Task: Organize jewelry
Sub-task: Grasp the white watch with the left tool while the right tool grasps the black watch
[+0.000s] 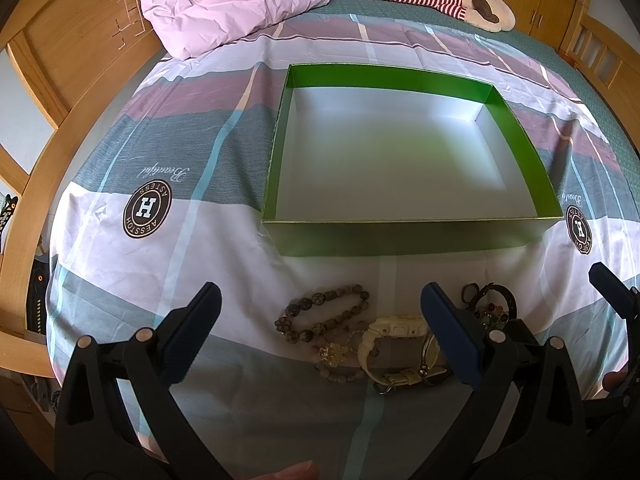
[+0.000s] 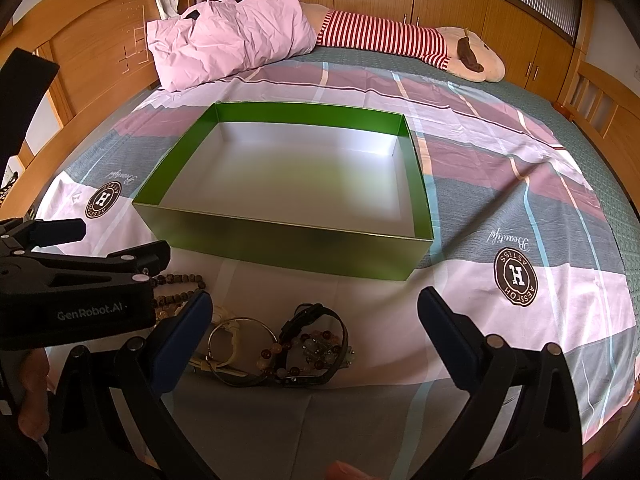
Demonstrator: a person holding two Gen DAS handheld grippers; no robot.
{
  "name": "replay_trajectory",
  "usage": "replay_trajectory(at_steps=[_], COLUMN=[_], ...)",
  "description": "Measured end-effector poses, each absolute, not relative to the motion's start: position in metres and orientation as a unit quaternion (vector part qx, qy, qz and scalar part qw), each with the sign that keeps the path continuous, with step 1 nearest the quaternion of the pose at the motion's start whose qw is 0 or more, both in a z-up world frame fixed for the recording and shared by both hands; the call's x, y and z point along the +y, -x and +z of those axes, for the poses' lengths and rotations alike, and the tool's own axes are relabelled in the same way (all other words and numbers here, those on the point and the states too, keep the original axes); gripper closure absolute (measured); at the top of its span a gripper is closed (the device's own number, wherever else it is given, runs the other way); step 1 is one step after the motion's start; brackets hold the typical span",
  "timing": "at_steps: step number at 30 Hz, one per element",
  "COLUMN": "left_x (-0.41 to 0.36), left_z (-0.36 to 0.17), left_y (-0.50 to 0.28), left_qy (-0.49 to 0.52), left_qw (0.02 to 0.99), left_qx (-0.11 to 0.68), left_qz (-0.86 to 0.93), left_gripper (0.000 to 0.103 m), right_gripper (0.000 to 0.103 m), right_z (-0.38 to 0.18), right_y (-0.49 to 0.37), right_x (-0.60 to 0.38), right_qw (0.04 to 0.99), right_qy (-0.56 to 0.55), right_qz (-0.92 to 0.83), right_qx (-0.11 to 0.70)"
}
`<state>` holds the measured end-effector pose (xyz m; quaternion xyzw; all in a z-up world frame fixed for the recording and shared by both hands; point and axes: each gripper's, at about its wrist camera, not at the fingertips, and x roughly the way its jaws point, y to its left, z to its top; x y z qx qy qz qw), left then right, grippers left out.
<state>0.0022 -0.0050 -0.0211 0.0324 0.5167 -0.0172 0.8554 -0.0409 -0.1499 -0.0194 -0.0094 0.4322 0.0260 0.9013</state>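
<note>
An empty green box with a white floor lies on the bed. In front of it is a pile of jewelry: a brown bead bracelet, a cream watch, a gold charm, a metal bangle, a coloured bead bracelet and a black strap. My left gripper is open, its fingers standing either side of the bead bracelet and watch. My right gripper is open around the bangle and coloured beads. Nothing is held.
The bed wears a plaid sheet with round logos. A pink pillow and a striped plush toy lie at the far end. Wooden bed frame runs on the left, wardrobes behind.
</note>
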Motion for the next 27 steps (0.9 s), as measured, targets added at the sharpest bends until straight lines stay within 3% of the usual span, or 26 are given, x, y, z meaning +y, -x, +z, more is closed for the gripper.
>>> replay_trajectory(at_steps=[9,13,19,24,25,26,27], left_x=[0.012,0.042,0.055,0.029,0.021,0.016,0.007], left_z=[-0.022,-0.019,-0.026,-0.043,-0.047,-0.050,-0.055], left_y=[-0.012,-0.020,-0.025,-0.022,-0.021,-0.019,-0.017], left_qy=[-0.029,0.007,0.029,-0.011,-0.020,-0.026,-0.034], left_qw=[0.847,0.842,0.824,0.801,0.795,0.790,0.782], left_qx=[0.530,0.539,0.565,0.595,0.601,0.606,0.613], left_qz=[-0.007,-0.003,-0.028,-0.070,-0.082,-0.092,-0.106], left_gripper=[0.002,0.002,0.020,0.021,0.021,0.021,0.021], right_gripper=[0.001,0.004,0.044,0.051,0.063,0.090,0.097], right_z=[-0.016,-0.022,-0.060,-0.096,-0.096,-0.096,-0.095], right_y=[0.031,0.021,0.015,0.008,0.008,0.008,0.008], right_x=[-0.162,-0.191,-0.175,-0.177,-0.179,-0.182,-0.186], right_qw=[0.902,0.887,0.843,0.814,0.818,0.819,0.822], right_qy=[0.039,-0.009,0.012,0.029,0.017,0.005,-0.009], right_qz=[-0.003,0.006,0.041,0.014,0.019,0.024,0.025], right_qx=[0.431,0.462,0.536,0.580,0.575,0.573,0.569])
